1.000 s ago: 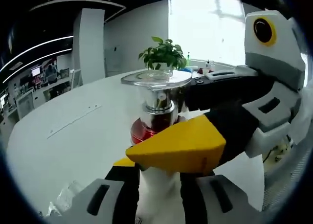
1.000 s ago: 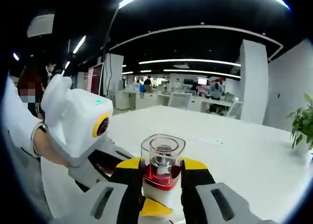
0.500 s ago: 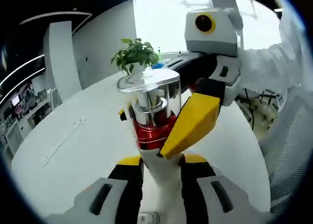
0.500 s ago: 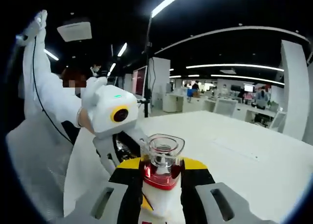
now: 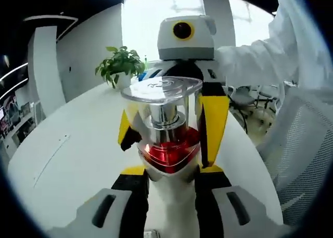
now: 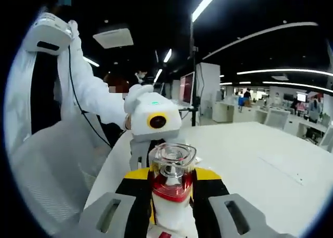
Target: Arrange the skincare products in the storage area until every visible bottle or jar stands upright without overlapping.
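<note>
A skincare bottle (image 5: 165, 113) with a white body, a red band, a silver neck and a clear cap stands upright in the air between both grippers. My left gripper (image 5: 170, 170) is shut on its white body from below. The right gripper (image 5: 166, 139) faces me head-on, and its yellow fingers (image 5: 212, 123) flank the red band. In the right gripper view the same bottle (image 6: 171, 168) sits between my right gripper (image 6: 171, 178), which is shut on it. The left gripper (image 6: 151, 149) shows just behind the bottle, its jaws hidden.
A large white table (image 5: 67, 144) spreads below, with a potted plant (image 5: 118, 66) at its far edge. A person's white sleeve (image 5: 250, 56) and a mesh chair (image 5: 304, 144) are at the right. In the right gripper view, the sleeve (image 6: 88, 92) and chair (image 6: 47, 165) are left, the table (image 6: 260, 160) right.
The right gripper has swung round from the right side to face the left one head-on, its fingers now on both sides of the bottle. The bottle stays gripped; both views have turned.
</note>
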Motion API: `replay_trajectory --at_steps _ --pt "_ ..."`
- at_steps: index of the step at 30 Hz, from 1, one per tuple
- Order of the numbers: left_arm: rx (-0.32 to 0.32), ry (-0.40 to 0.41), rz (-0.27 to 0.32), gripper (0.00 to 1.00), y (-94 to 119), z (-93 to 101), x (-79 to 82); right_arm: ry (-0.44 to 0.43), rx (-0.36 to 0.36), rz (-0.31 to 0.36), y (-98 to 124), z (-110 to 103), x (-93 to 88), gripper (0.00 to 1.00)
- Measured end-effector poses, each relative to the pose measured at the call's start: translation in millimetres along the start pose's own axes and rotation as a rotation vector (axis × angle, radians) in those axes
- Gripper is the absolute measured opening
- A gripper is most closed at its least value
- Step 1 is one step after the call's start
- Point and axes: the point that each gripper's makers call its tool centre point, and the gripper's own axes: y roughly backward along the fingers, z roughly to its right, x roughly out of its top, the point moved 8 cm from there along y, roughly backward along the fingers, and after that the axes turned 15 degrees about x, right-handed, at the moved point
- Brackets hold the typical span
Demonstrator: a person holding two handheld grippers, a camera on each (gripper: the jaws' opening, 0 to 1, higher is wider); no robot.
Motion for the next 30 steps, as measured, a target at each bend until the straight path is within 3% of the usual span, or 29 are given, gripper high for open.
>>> replay_trajectory --at_steps 2,7,10,17,21,23,26,30 --pt "0.032 -0.015 -0.003 0.32 -1.3 -0.5 1.3 0.009 -0.029 -0.009 -1.2 -1.6 0.3 0.22" --pt "0.094 0.017 -0.012 0.32 -4.7 -0.6 2.6 -0.065 -0.109 0.029 0.2 2.3 -0.1 0.22" --pt "0.164 0.051 -0.033 0.32 -7.8 -3.8 4.1 -0.109 -0.190 0.005 1.2 6.7 1.5 0.22" --pt "0.303 0.127 -0.053 0.32 -12.8 -13.8 3.6 -0.118 -0.233 -0.009 1.9 26.5 8.4 0.22" --pt "0.371 0.131 -0.071 0.32 -12.7 -19.6 3.1 -0.089 -0.213 -0.037 0.4 36.9 12.9 0.24" --pt "0.374 0.130 -0.073 0.32 -12.0 -23.0 2.5 -0.080 -0.196 -0.045 1.2 41.1 13.5 0.21" --pt "0.331 0.111 -0.070 0.33 -10.0 -28.1 0.9 -0.054 -0.134 -0.061 -1.7 46.8 13.3 0.20" --pt "0.285 0.021 -0.095 0.34 -2.4 -31.6 -5.1 -0.039 -0.051 -0.093 -3.3 53.5 14.8 0.20"
